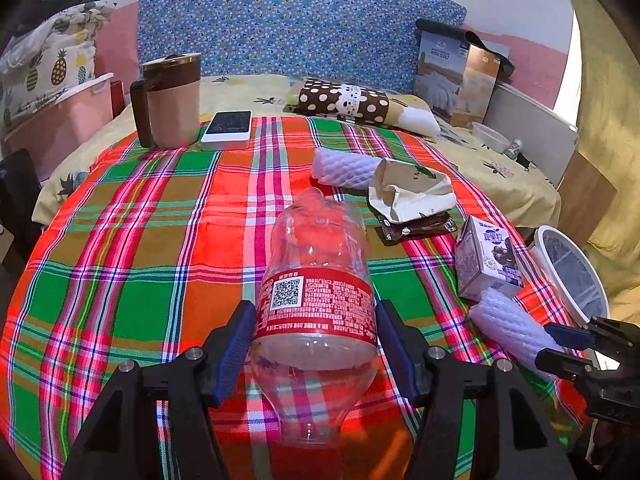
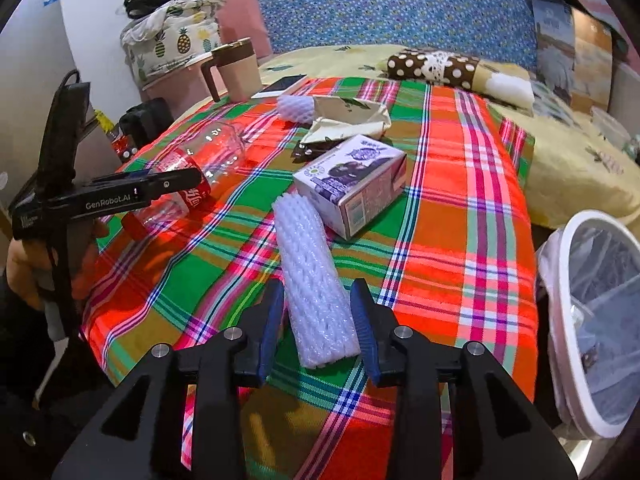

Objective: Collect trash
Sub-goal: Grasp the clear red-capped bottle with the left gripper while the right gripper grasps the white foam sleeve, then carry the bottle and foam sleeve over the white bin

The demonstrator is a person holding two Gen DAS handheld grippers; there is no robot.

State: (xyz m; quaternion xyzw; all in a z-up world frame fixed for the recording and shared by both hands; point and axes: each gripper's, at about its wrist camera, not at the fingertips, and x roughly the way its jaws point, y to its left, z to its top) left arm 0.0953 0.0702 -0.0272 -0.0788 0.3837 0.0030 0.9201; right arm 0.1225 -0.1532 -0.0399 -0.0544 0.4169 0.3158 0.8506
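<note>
Grasp step: left claw [image 1: 316, 344] straddles the clear bottle [image 1: 318, 280], pads near-touching, grip unconfirmed. Right claw [image 2: 318, 328] wide around the foam sleeve [image 2: 314, 280]. Next: close both, carry to bin [image 2: 576, 320] right of it.

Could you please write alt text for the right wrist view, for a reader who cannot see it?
The right gripper straddles a white foam net sleeve lying on a plaid tablecloth, fingers on either side but seemingly not yet clamped. Beyond it lies a purple drink carton; at left, the left gripper is at a clear plastic bottle, and a lined white bin stands at right.
</note>
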